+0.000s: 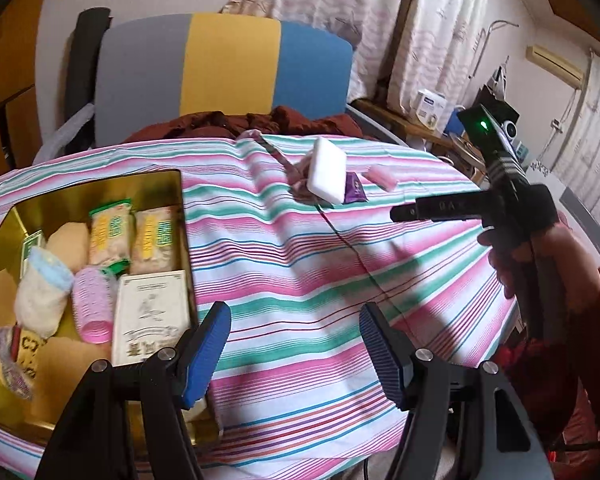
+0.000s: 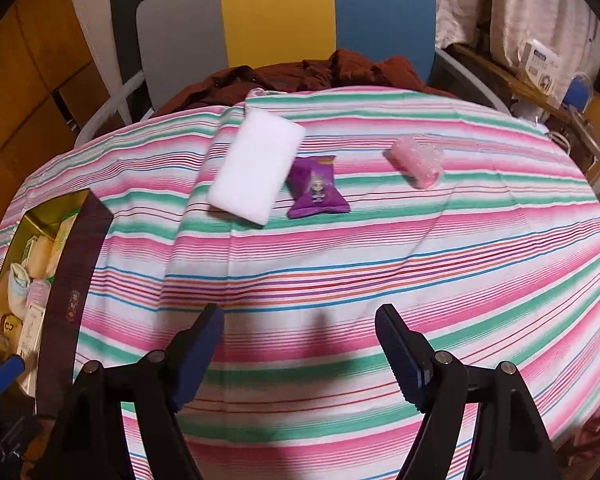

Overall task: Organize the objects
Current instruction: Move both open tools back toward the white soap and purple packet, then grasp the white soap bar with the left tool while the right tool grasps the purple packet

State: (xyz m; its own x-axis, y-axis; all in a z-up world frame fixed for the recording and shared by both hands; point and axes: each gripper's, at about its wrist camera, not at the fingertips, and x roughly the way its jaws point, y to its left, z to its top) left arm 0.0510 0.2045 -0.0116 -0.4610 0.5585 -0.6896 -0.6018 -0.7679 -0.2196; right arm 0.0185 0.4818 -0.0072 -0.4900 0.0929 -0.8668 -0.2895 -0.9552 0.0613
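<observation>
A gold tin box (image 1: 162, 184) sits at the table's left, holding snack packs, a rolled sock, a pink hair roller and a white card box; it also shows in the right wrist view (image 2: 76, 256). A white sponge block (image 2: 256, 172), a purple snack packet (image 2: 318, 194) and a pink hair roller (image 2: 416, 162) lie on the striped cloth at the far side. They show in the left wrist view too: sponge (image 1: 327, 176), packet (image 1: 355, 189), roller (image 1: 381, 177). My left gripper (image 1: 296, 340) is open and empty beside the tin. My right gripper (image 2: 300, 340) is open and empty above the cloth.
The striped tablecloth (image 2: 340, 264) covers a round table. A grey, yellow and blue chair (image 2: 284, 12) with a dark red garment (image 2: 300, 74) stands behind it. The person's right hand and gripper body (image 1: 512, 216) are at the right. Shelves with boxes (image 2: 540, 60) are far right.
</observation>
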